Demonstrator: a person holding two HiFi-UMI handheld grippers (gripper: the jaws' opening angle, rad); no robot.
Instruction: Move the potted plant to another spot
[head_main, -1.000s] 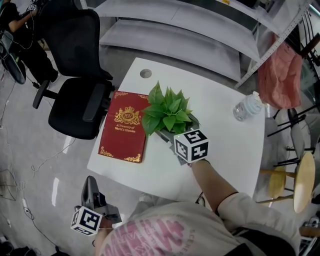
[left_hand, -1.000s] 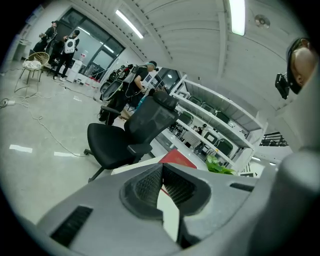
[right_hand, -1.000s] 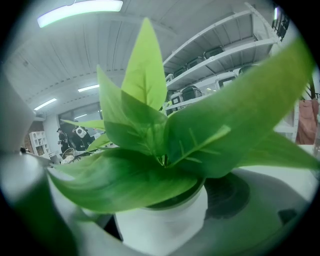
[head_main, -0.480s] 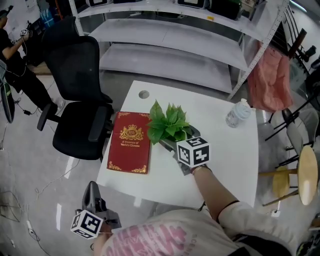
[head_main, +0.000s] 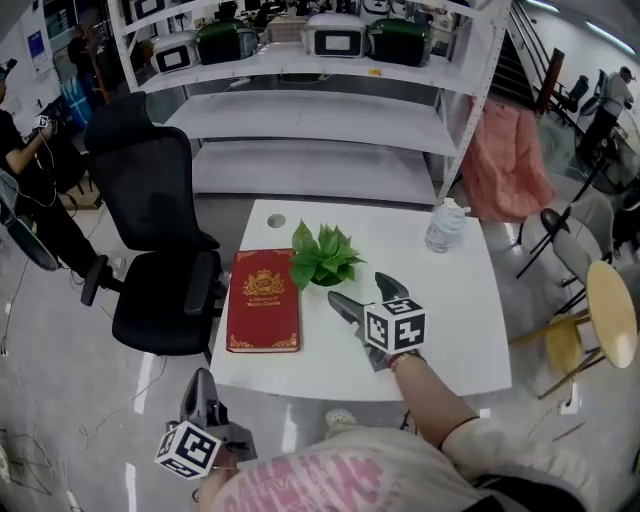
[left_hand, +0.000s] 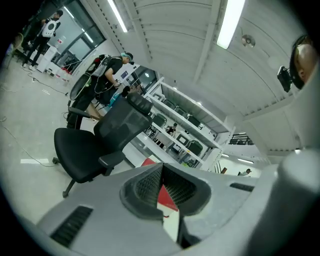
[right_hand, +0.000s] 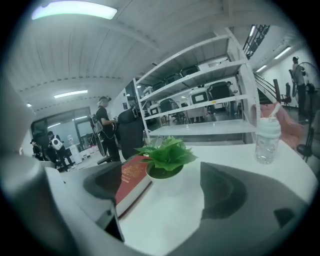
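Note:
The potted plant (head_main: 322, 255), green leaves in a white pot, stands on the white table (head_main: 450, 320) beside the top right corner of a red book (head_main: 264, 298). My right gripper (head_main: 356, 287) hovers over the table just in front of the plant, open, with nothing between its jaws. In the right gripper view the plant (right_hand: 166, 160) stands free a short way ahead of the gripper (right_hand: 165, 202), centred between the two spread jaws. My left gripper (head_main: 204, 382) hangs low off the table's front left corner. In its own view the left gripper (left_hand: 161, 170) is shut and holds nothing.
A clear water bottle (head_main: 445, 225) stands at the table's far right. A black office chair (head_main: 160, 270) is left of the table and grey shelving (head_main: 330, 90) behind it. A pink cloth (head_main: 505, 160) hangs at the right, near a wooden stool (head_main: 610, 315). A person (head_main: 20, 170) stands far left.
My right gripper has drawn back from the plant toward me and risen. The plant stays beside the book. The left gripper has risen a little. The head view has lifted, showing more shelving.

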